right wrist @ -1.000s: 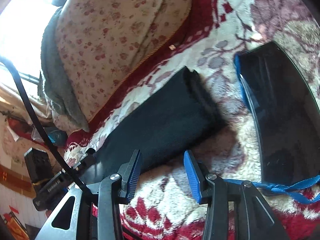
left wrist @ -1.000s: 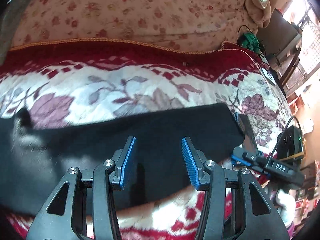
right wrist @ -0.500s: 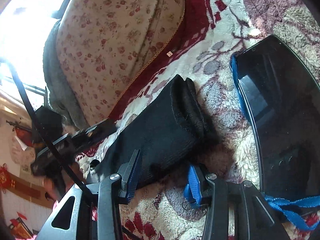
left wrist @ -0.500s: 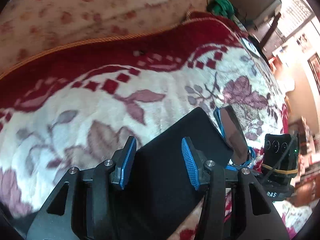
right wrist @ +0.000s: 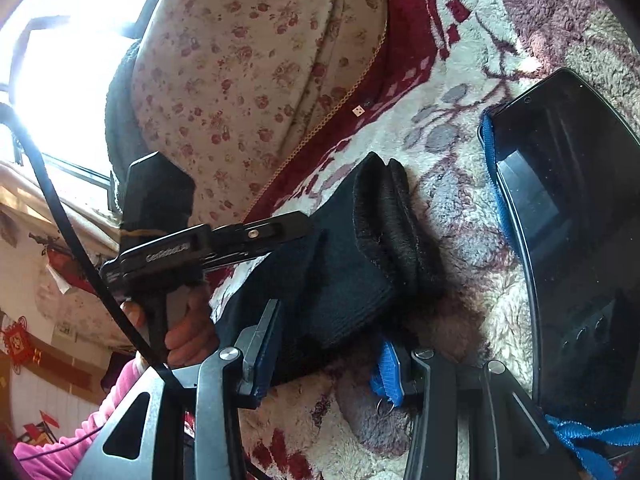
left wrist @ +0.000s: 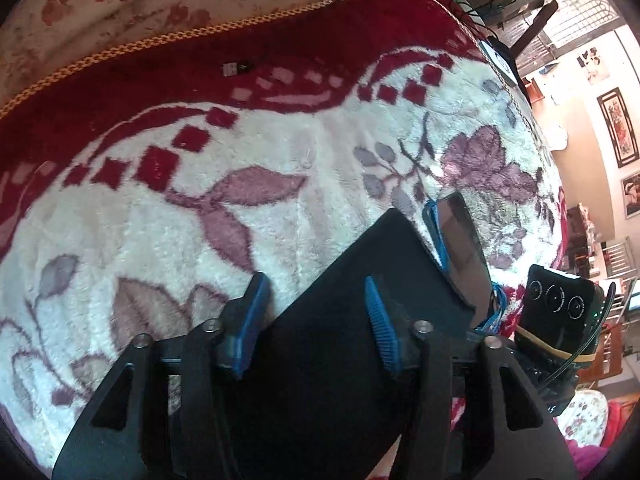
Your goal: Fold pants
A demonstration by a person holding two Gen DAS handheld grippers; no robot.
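- The black fleece-lined pants (right wrist: pixel 352 264), folded into a long strip, lie on the cream-and-maroon floral plush blanket (left wrist: pixel 280 184); in the right wrist view their open end sits at centre frame, where a second ago it was smaller and farther up, so both tools have closed in on that end.
- The left gripper (left wrist: pixel 316 312) has swung from facing the strip broadside to sighting along it; its blue pads stand apart, straddling the cloth edge at lower centre, gripping nothing.
- The right gripper (right wrist: pixel 324 352) stands wide too; its left pad lies against the cloth and its right pad presses into the blanket pile, so the near corner sits between the fingers, not yet pinched.
- Judging from this, a further fold of the strip is being set up; the grasp itself remains to be made.
- The pants' far end is cut off at the lower edge of the left view; a dark tablet with a blue strap (right wrist: pixel 568 216) lies just beside the pants at right; whether cloth touches it is unclear.
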